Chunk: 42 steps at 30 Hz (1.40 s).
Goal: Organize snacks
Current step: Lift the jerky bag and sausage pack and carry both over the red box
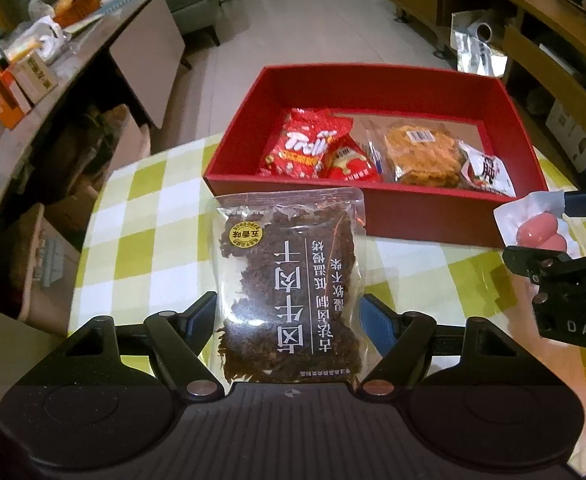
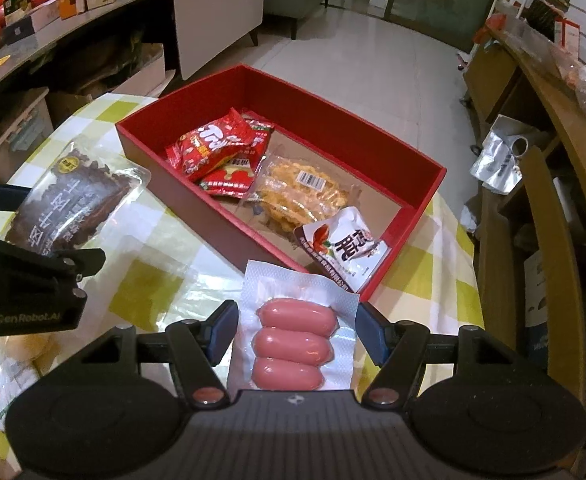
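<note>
Nearest me, my left tool [image 1: 291,326] is closed on the sides of a clear bag of dried beef [image 1: 291,276], held over the checked bench [image 1: 145,200], while my right tool [image 2: 297,338] clamps a sealed pack of three pink sausages [image 2: 293,344] at about half its spread. Beyond both, at twelve o'clock, the red box [image 1: 373,204] sits on the bench just past the bags. It holds red candy packets [image 1: 305,146] at its ten o'clock side, a pale biscuit pack [image 1: 423,156] in the middle and a white pouch [image 1: 489,174] toward three o'clock.
</note>
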Motion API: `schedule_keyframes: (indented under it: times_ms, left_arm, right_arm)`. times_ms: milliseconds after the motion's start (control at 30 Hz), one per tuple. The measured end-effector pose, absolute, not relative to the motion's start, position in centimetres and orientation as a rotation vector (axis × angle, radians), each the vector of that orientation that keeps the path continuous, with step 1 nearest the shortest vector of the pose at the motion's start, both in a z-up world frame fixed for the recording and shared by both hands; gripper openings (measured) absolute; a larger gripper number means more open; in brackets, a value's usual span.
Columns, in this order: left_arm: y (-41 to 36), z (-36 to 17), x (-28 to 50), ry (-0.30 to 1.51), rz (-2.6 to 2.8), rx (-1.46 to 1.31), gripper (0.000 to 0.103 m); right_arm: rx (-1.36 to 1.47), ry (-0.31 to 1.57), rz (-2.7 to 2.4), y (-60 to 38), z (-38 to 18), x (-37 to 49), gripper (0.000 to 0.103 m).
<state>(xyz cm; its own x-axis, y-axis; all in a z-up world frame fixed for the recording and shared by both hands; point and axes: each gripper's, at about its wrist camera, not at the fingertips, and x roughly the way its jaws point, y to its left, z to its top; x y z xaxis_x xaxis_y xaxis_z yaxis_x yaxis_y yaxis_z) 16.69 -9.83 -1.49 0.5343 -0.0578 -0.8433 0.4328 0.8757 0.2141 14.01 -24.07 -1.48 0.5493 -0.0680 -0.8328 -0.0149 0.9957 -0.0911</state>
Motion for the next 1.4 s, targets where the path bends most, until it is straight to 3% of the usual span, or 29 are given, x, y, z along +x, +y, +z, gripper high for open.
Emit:
schedule_keyframes:
  times_ms: [1400]
  left_arm:
    - [-12.6, 0.7, 18.5, 0.812, -0.252, 0.434, 0.081]
  right_arm:
    - [-0.063, 0.873, -0.116, -26.7, 1.2, 16.7, 0.074]
